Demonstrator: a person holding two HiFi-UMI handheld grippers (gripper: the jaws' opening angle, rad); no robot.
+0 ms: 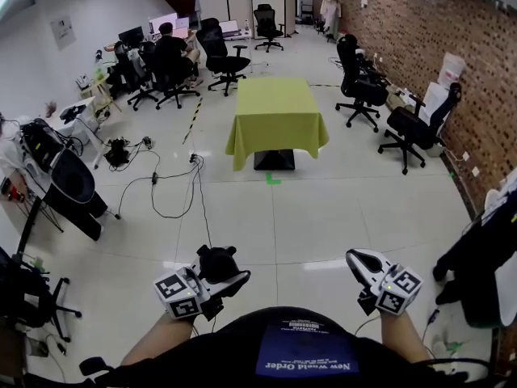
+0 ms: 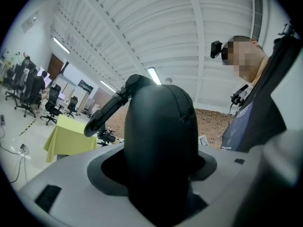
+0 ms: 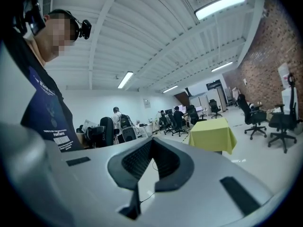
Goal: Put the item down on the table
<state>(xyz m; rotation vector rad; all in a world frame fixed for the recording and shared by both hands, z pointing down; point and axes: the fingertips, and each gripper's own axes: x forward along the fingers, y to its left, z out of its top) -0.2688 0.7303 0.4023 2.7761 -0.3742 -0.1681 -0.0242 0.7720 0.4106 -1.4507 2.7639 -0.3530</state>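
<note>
Headphones (image 1: 216,260), black, sat clamped between the left gripper's (image 1: 224,281) jaws, low before the person's chest, well apart from the green-draped surface (image 1: 275,111). The right gripper's (image 1: 355,259) jaws were pressed together, empty.

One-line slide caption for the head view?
Left tool grips a black item, right tool shut and empty, green-draped table far ahead.
</note>
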